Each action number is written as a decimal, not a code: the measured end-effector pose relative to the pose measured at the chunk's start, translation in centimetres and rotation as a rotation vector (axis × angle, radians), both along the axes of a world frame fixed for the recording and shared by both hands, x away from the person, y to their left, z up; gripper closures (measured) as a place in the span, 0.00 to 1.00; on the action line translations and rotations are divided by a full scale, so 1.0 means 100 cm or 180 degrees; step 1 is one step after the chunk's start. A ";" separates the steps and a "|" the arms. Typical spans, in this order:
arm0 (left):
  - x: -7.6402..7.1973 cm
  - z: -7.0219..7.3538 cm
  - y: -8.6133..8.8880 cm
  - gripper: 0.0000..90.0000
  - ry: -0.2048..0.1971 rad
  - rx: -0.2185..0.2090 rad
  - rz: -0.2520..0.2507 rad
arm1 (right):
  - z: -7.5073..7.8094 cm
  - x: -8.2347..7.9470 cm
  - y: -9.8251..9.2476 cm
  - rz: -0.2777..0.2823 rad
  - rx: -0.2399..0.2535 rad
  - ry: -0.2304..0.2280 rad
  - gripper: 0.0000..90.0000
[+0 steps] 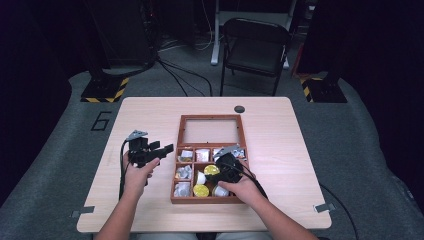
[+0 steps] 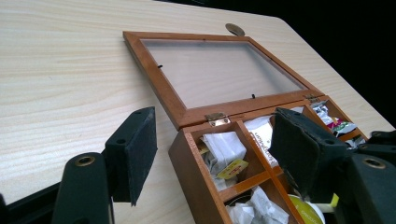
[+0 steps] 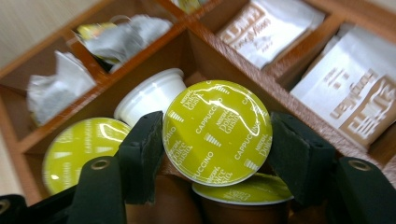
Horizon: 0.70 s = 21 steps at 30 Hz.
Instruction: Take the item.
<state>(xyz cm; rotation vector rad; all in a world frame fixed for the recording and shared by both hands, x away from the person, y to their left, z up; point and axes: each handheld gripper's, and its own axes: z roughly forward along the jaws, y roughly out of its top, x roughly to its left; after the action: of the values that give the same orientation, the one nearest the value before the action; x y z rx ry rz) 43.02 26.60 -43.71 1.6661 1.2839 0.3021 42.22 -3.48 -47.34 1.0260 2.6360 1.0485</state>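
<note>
The right gripper (image 3: pixel 215 154) is reaching into the brown wooden compartment box (image 1: pixel 206 199), and its 2 black jaws are closing on the tilted round coffee capsule with a yellow-green foil lid (image 3: pixel 217 131). This capsule is lying on other capsules in a front compartment, probably to be lifted out. The left gripper (image 2: pixel 212 149) is waiting wide open and empty beside the box, over the pale wooden table (image 1: pixel 150 112). The capsule body is being hidden under its lid, and most sachet labels are too blurred to read.

Wide-apart claw (image 2: pixel 212 149) over wooden box (image 2: pixel 196 154), its glass lid (image 2: pixel 219 70) flat on table (image 2: pixel 60 70)
</note>
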 end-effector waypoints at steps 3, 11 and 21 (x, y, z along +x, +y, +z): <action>0.000 0.000 0.000 0.35 0.0003 -0.0002 0.0005 | 0.009 -0.004 -0.002 0.0025 0.0035 -0.0023 0.41; 0.001 0.000 0.002 0.35 0.0013 -0.0045 0.0024 | 0.024 -0.007 -0.015 -0.0021 0.0191 -0.0093 0.41; 0.005 -0.001 -0.002 0.35 0.0018 -0.0025 -0.0013 | 0.035 0.005 -0.055 -0.0402 0.0291 -0.0162 0.41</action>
<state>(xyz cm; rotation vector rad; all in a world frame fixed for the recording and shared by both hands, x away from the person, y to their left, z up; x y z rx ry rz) 43.54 26.45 -43.83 1.6639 1.2842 0.2897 42.74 -8.94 -43.86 1.1511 2.4679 1.1596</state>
